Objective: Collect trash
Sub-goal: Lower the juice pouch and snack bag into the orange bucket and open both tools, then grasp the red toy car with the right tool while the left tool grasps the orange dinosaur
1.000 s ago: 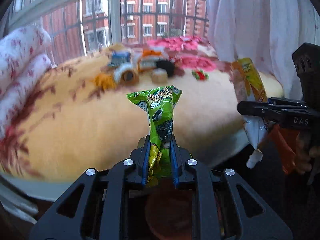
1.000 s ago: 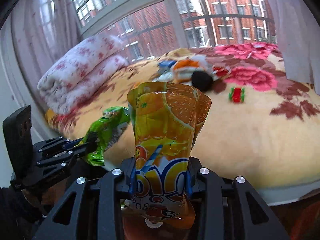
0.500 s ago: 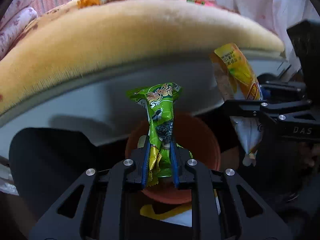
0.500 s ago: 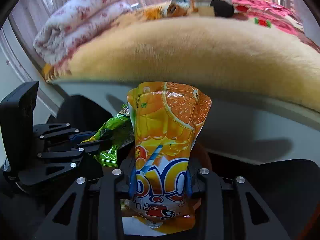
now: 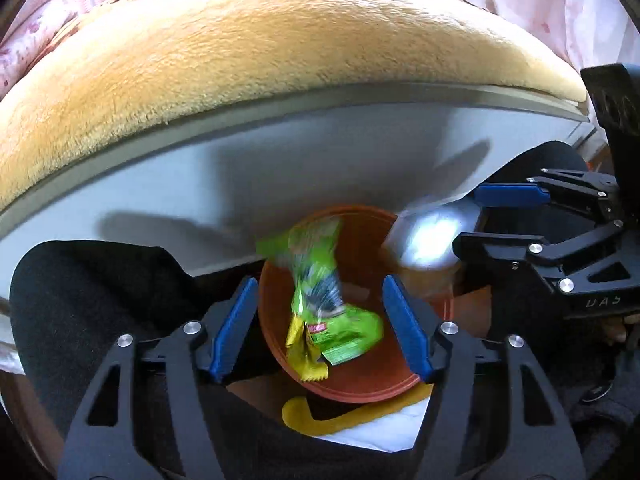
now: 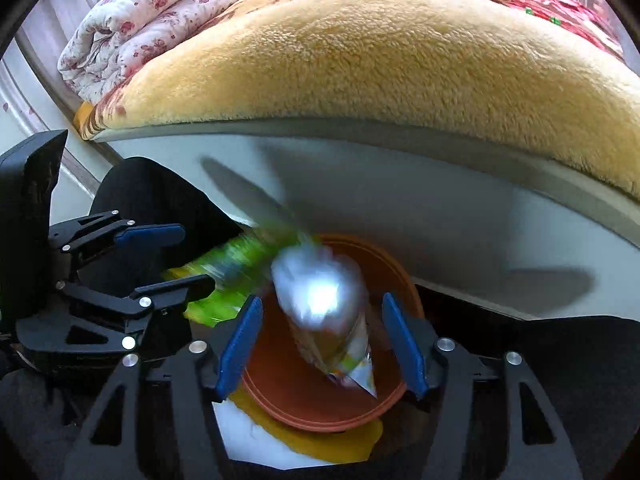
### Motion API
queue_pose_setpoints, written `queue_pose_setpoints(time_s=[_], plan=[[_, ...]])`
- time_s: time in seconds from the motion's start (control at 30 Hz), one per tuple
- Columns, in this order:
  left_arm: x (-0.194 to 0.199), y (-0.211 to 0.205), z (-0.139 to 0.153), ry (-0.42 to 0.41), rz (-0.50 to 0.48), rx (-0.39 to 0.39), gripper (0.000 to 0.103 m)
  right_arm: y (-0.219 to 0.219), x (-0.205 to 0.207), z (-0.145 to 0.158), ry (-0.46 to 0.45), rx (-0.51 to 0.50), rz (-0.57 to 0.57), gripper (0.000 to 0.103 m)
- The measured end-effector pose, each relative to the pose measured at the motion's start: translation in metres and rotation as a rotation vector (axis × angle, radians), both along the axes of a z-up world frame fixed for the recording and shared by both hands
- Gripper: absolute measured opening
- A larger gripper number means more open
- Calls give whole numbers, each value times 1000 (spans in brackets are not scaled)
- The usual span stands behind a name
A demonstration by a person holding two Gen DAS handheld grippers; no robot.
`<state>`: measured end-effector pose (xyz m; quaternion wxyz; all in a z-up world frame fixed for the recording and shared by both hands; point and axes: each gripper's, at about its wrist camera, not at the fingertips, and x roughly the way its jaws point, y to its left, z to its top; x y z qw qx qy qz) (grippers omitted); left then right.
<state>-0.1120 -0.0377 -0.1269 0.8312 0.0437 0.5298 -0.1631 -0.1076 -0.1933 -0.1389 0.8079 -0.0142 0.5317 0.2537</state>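
Both grippers point steeply down over a terracotta-coloured round bin (image 5: 360, 384) standing on the floor at the foot of the bed, whose grey side panel (image 5: 280, 168) crosses the middle of each frame under the overhanging edge of a tan plush blanket (image 5: 240, 52). The bin's far rim sits close to that panel; a white and yellow bag (image 5: 352, 420) lies under its near rim, and dark clothing fills the lower left and right. The left gripper (image 5: 320, 320) has just been opening: its blue-padded jaws stand apart on either side of the bin mouth, clear of the green snack wrapper (image 5: 320, 300), which shows motion-blurred, crumpled and loose between them over the bin's opening. The right gripper (image 6: 320, 340) has likewise just been opening; its jaws stand apart, and the orange juice pouch (image 6: 328, 312) shows blurred between them with its silver side glaring and its narrow end toward the bin floor, touching neither pad. In the right wrist view the left gripper appears at centre left with the green wrapper streaked beside it. A folded floral quilt (image 6: 152, 20) lies at upper left on the bed.
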Motion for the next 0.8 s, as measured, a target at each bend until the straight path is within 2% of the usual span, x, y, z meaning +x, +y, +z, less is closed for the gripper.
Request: queue_pose_setpoints(time_s=[0.3,0.37,0.43,0.47,0.53,0.63,0.8], plan=[[0,-2,9,-22,2,33,67,-21,-1,17,-27,16,-38,62],[0,0,21,-71,8,49,69,-30,-3,32,-62,34,-40,62],[0,4,37,-130,12,62,81,-38,-1,52,-102,53,-48,62],[0,6,50,-177,17,69,83,-45,3,65,-130,59,-57,62],[1,9,71,-253,19,77,88,-57,13,85,-179,58,-80,62],[11,13,105,-341,27,76,91,-82,43,112,-251,38,-144,62],[44,20,135,-376,63,12,92,-109,119,134,-306,4,-271,63]])
